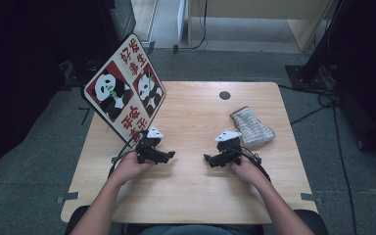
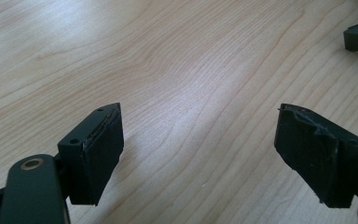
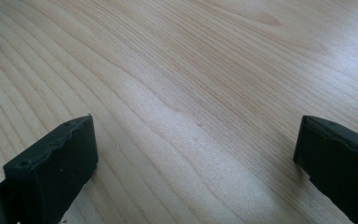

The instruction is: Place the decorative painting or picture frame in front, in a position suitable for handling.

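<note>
Grey sock [image 1: 252, 128] just beyond right gripper [image 1: 209, 158], apart.

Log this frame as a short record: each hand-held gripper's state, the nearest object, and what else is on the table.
left hand-held gripper: open, holds nothing, low over bare wood
right hand-held gripper: open, holds nothing, low over bare wood
nearest object: grey knitted sock, lying flat beside the right hand-held gripper, apart from its jaws
other item: panda sign, tilted at the table's left edge

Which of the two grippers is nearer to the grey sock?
The right gripper: the grey sock lies just beyond it, while the left gripper is farther across the table.
</note>
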